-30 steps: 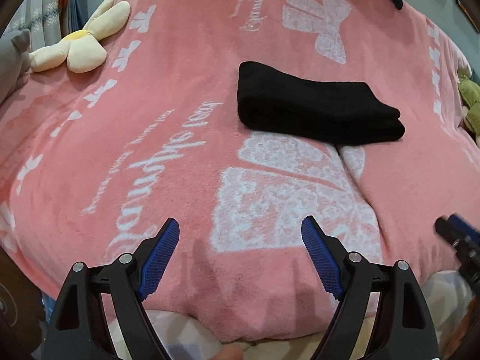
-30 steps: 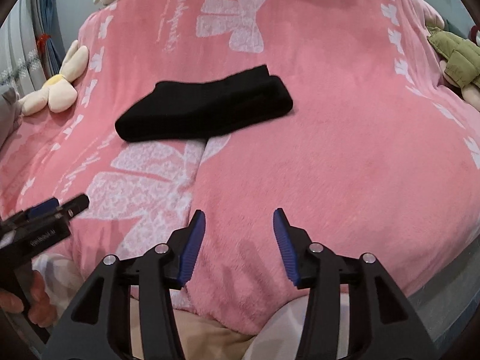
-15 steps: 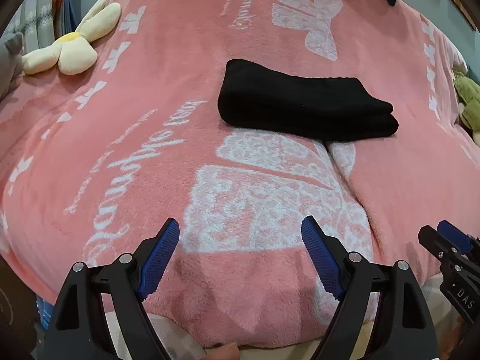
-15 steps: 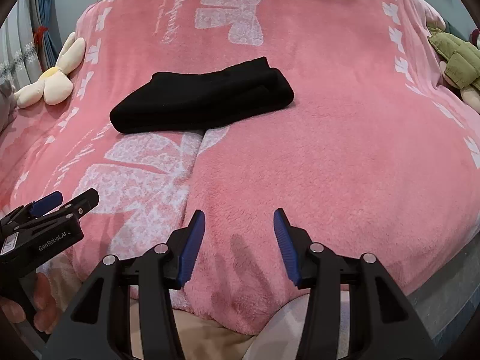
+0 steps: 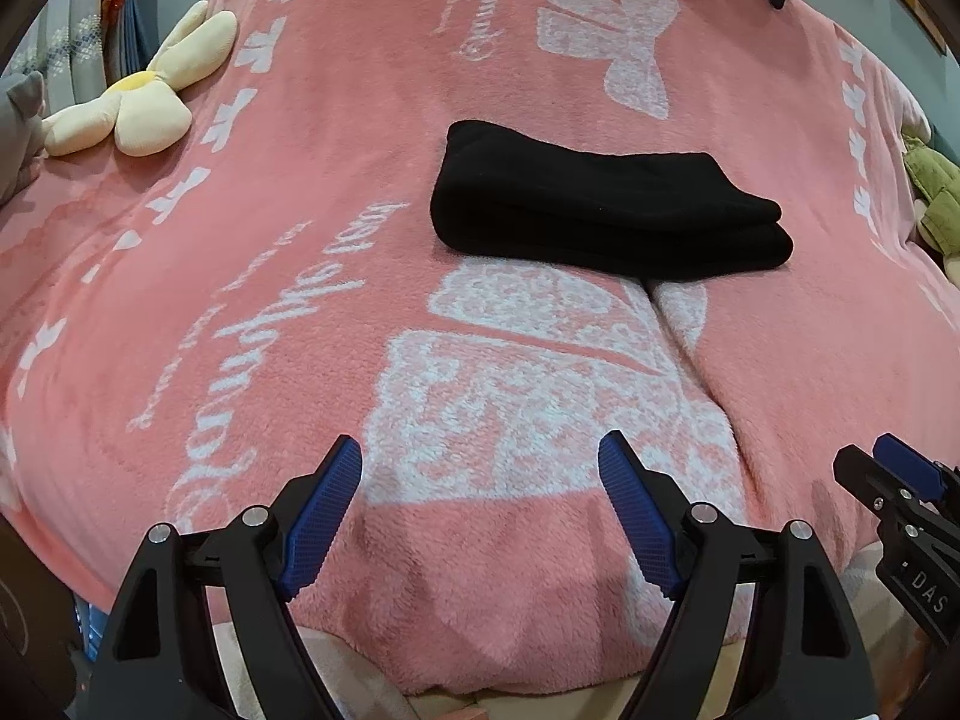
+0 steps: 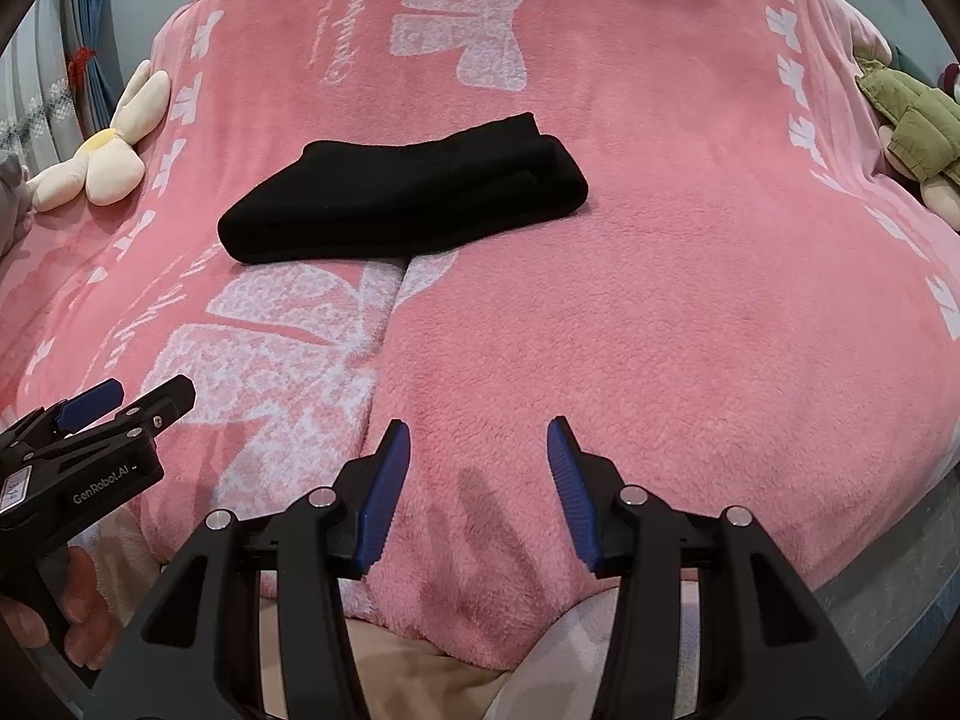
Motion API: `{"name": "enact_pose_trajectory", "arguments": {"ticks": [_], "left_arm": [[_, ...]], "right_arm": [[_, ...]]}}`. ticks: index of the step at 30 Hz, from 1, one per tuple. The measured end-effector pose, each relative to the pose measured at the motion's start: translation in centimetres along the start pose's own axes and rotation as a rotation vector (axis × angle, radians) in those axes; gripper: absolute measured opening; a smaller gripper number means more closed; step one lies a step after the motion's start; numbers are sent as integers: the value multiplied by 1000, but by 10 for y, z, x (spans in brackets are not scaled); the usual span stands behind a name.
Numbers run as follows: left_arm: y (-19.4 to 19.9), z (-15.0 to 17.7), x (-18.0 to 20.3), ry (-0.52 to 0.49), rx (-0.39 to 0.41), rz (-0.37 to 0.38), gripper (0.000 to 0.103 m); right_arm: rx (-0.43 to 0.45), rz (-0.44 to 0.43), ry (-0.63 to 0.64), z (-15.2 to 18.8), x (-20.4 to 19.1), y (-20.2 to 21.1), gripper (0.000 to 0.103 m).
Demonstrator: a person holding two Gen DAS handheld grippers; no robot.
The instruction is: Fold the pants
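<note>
Between the left claw's (image 5: 480,516) narrowing jaws lay nothing; the right claw (image 6: 479,492) hung half-spread, empty; well beyond both, the folded black fleece pants (image 5: 606,210) rested on the pink plush blanket (image 5: 240,300); withdrawing cleanly seemed wise.

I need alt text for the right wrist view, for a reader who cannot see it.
Folded black pants lie on a pink blanket with white bow prints. In front, the right claw is open and holds nothing; the left claw enters at the left edge. Plush toys sit along the blanket's sides.
</note>
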State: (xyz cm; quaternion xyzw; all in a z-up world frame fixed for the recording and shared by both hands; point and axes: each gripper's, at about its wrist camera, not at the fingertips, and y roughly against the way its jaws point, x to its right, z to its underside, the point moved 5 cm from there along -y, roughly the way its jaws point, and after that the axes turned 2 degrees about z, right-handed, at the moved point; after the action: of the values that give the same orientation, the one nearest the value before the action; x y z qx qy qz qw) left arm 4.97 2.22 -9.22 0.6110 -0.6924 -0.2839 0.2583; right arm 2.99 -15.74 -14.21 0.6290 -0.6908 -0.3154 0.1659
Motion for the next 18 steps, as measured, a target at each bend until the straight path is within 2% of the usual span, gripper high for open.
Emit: {"name": "enact_pose_trajectory", "arguments": {"ticks": [6, 12, 18], "left_arm": [[1, 0, 1, -1, 4, -1, 78], [6, 0, -2, 20, 47, 16, 78], [8, 0, 4, -8, 65, 15, 78]], "right_arm": [[-1, 0, 1, 0, 0, 0, 46], [-1, 1, -1, 1, 0, 0, 46], [-2, 2, 0, 1, 0, 0, 46]]}}
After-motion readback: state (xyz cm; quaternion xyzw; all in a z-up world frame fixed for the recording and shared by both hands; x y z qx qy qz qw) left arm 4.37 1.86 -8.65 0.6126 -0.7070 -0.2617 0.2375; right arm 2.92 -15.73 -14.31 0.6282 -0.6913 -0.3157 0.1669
